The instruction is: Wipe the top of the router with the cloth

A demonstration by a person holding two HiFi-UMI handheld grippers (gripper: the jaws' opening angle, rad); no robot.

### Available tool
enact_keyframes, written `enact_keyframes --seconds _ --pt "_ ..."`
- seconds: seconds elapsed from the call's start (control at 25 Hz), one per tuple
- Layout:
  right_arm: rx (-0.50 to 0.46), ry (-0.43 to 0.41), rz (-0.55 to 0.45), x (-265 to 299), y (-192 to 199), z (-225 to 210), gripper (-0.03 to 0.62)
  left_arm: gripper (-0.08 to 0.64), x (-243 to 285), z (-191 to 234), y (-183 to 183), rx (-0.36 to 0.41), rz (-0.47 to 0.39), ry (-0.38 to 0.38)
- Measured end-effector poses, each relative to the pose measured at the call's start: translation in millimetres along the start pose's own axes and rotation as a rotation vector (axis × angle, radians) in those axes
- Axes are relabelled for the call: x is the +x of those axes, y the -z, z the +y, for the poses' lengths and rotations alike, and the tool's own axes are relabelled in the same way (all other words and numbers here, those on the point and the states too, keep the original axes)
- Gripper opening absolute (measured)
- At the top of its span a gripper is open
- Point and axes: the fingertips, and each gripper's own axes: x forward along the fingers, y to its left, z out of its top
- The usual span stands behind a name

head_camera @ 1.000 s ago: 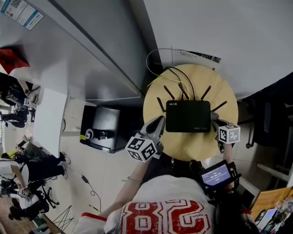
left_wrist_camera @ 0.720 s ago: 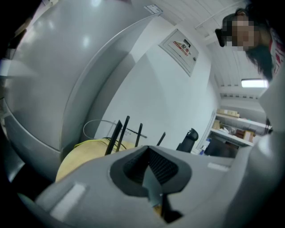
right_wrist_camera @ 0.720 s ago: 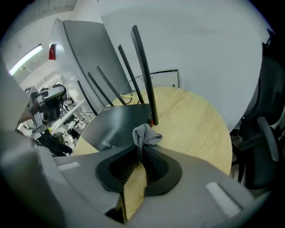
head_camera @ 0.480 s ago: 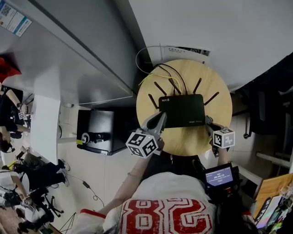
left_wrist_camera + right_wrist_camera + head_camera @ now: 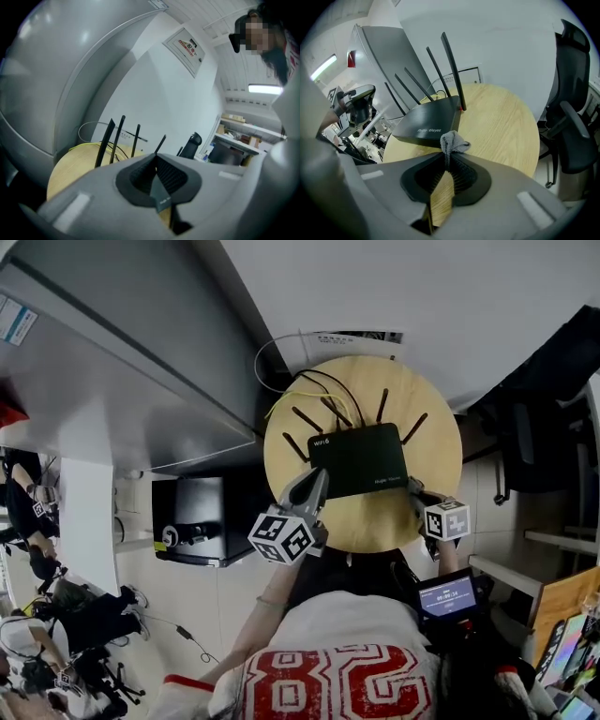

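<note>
Over the last second only the head view had swung; both grippers had kept their places on the round desk (image 5: 427,418); the right gripper (image 5: 416,493), fingers clenched on the grey cloth (image 5: 452,139), sat just beside the router's (image 5: 361,460) front-right corner; the left gripper (image 5: 313,487), fingers closed together, stayed at the front-left corner; wiping of the top seemingly had not begun.
</note>
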Motion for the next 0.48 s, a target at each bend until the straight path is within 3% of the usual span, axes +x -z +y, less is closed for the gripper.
enact_keyframes --seconds 0.48 --pt "0.042 -0.013 -0.044 -7.8 3.2 -7.4 0.035 0.002 0.6 -13.3 5.9 0.028 -0.008 -0.006"
